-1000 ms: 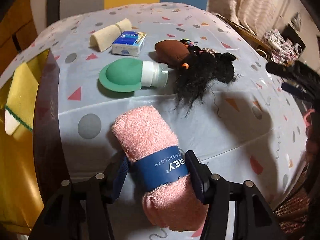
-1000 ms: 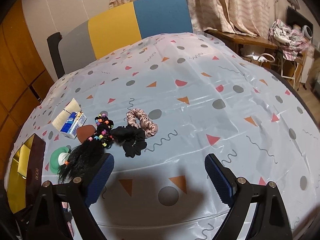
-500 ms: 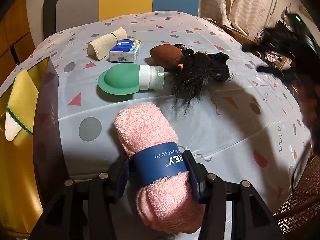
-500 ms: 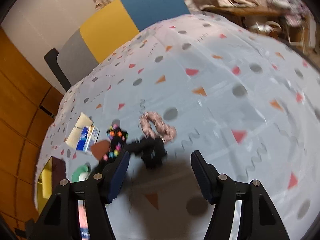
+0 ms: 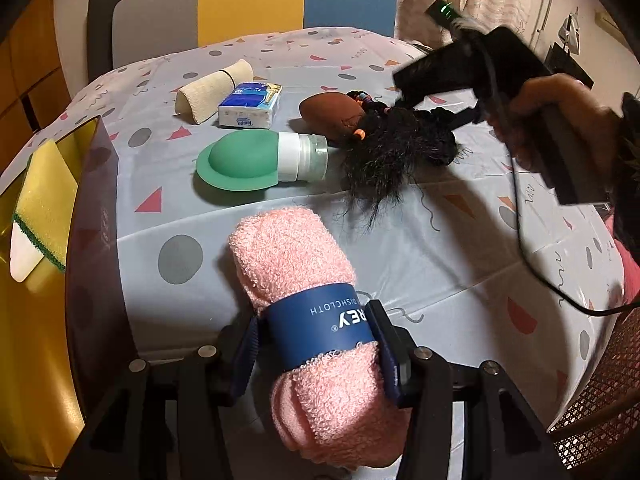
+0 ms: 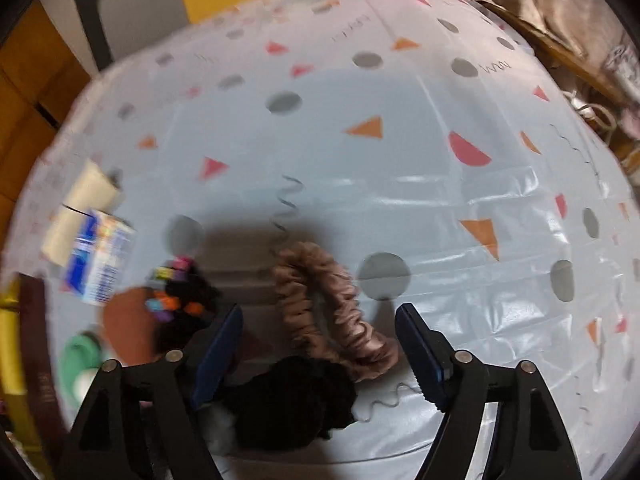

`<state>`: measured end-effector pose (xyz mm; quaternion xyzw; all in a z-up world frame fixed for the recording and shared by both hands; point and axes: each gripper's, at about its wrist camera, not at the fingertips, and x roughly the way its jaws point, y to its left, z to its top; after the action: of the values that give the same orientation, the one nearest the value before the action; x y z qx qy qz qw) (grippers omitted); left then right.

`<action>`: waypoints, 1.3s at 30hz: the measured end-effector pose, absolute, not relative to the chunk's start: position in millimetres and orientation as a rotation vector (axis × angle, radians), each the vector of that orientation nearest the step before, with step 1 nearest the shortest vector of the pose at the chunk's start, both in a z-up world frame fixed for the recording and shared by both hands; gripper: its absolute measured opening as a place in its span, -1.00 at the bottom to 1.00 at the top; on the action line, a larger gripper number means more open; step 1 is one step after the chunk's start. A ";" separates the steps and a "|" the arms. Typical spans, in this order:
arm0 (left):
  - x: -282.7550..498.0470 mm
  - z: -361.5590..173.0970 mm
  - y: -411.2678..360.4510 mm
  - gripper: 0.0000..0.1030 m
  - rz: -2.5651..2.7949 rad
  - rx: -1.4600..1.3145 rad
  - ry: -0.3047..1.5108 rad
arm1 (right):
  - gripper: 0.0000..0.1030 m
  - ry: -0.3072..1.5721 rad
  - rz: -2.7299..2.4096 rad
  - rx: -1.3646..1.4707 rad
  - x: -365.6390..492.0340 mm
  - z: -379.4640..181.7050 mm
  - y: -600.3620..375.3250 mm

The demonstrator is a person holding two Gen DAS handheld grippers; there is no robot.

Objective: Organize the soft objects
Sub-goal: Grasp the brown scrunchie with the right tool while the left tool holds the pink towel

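My left gripper (image 5: 320, 336) is shut on a rolled pink dishcloth (image 5: 288, 256) with a blue paper band, held just above the near table edge. My right gripper (image 6: 320, 312) points steeply down over a dusty-pink scrunchie (image 6: 344, 320). Its jaws stand open on either side, and the pads do not touch the scrunchie. A black scrunchie (image 6: 288, 400) lies just below it, partly under the left finger. Left of them lies a brown doll head with black hair and coloured beads (image 5: 384, 148). In the left wrist view, a hand (image 5: 560, 120) holds the right gripper above the hair.
A green silicone bottle (image 5: 248, 160), a tissue pack (image 5: 250, 104) and a beige cloth roll (image 5: 212, 94) lie at the back left of the patterned tablecloth (image 5: 460, 264). A dark-walled yellow box (image 5: 92, 240) at the left edge holds a yellow sponge (image 5: 44, 204). A chair stands behind.
My right gripper has swung left and down to sit over the scrunchies, and its jaws have narrowed. My left gripper has kept its place and its hold on the dishcloth.
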<state>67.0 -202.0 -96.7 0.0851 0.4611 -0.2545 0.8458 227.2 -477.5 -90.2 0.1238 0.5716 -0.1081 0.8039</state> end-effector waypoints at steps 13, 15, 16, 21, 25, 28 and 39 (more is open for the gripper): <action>67.0 -96.4 -201.6 0.00 -0.538 0.178 0.968 | -0.62 0.995 -0.377 0.474 156.2 -43.8 -551.0; 65.9 -96.1 -202.3 0.00 -0.536 0.184 0.965 | -0.62 1.030 -0.365 0.477 135.2 -45.4 -547.1; 65.7 -95.9 -202.4 0.00 -0.536 0.185 0.965 | -0.62 1.050 -0.353 0.479 127.9 -49.1 -542.1; 63.8 -94.7 -204.4 -0.08 -0.524 0.199 0.960 | -0.63 1.140 -0.245 0.390 95.0 -75.0 -488.7; 63.0 -92.8 -204.9 -0.24 -0.528 0.213 0.955 | -0.62 1.158 -0.211 0.304 98.0 -90.0 -467.9; 62.7 -92.0 -203.2 -0.27 -0.534 0.215 0.955 | -0.61 1.146 -0.193 0.302 99.2 -92.7 -469.1; 53.0 -78.5 -199.2 -0.31 -0.569 0.192 0.938 | -0.57 1.118 -0.159 0.234 91.0 -96.9 -455.0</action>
<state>53.0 -199.2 -78.5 0.0912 0.4450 -0.2698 0.8490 91.0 -455.0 -96.9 0.1106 0.5283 -0.0751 0.8384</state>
